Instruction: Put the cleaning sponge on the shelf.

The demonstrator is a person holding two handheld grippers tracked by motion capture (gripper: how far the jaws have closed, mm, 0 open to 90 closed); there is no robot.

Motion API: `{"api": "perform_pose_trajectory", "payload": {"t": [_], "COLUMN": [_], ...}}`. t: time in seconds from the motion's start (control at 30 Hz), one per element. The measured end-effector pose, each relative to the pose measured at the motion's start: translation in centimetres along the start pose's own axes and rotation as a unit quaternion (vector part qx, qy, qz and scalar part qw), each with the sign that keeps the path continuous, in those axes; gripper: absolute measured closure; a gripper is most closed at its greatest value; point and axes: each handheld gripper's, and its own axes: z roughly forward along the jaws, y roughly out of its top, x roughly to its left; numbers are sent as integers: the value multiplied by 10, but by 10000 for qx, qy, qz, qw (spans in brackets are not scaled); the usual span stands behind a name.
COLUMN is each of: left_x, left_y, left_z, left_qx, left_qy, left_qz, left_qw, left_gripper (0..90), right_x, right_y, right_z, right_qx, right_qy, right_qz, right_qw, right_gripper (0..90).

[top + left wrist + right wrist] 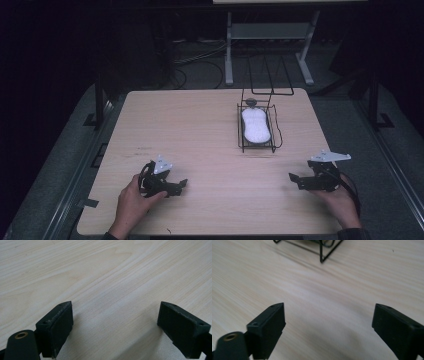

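A black wire rack (257, 131) stands on the right half of the wooden table (200, 135), and a white oblong object (255, 125) lies in it. My left gripper (181, 185) rests low at the table's front left in a person's hand; its jaws stand wide apart over bare wood (115, 315). My right gripper (295, 178) sits at the front right, pointing left, jaws wide with nothing between them. In the right gripper view the rack's near corner (321, 252) lies ahead of the open right gripper (328, 322).
Beyond the table's far edge stand the legs of a white metal frame (228, 50) and cables on a dark floor. A wire handle (270, 75) rises from the rack's far end.
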Motion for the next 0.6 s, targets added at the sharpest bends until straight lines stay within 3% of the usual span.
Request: {"api": "perform_pose_trajectory", "payload": {"t": [0.23,0.6], "left_x": [0,0], "left_y": [0,0], "left_z": [0,0], "left_qx": [0,-12], "left_qy": [0,1], "left_qz": [-1,-10], "left_qw": [10000,10000], "left_gripper": [124,125], "right_x": [1,1], "right_y": [-23,-31], "right_z": [-1,1], "right_qx": [177,193], "right_qy": [-123,-191], "right_qz": [39,6], "right_qw": [9998,9996], "right_gripper": [96,88]}}
